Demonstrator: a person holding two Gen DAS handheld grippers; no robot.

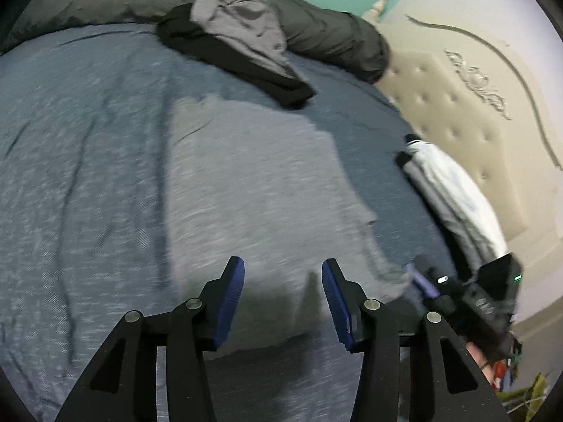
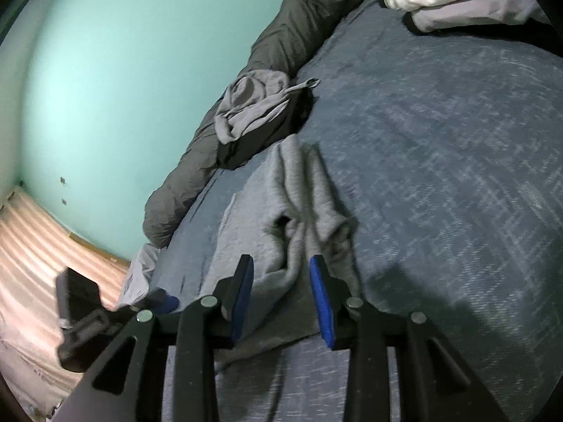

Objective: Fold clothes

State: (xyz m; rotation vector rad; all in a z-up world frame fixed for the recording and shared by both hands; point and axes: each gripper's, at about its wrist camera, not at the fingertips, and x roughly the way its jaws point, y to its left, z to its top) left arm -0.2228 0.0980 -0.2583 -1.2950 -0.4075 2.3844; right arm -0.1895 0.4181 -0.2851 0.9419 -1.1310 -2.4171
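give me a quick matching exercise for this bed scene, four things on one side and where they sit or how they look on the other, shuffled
Things:
1. light grey garment
2. rolled dark quilt
3. crumpled grey and black clothes
4. white and grey stack

Descriptions:
A. folded, beside the tufted headboard
B. heaped against the quilt
C. spread on the blue bedsheet, in front of both grippers
D. lying along the bed's edge by the teal wall

Pairs: 1-C, 2-D, 3-B, 4-A
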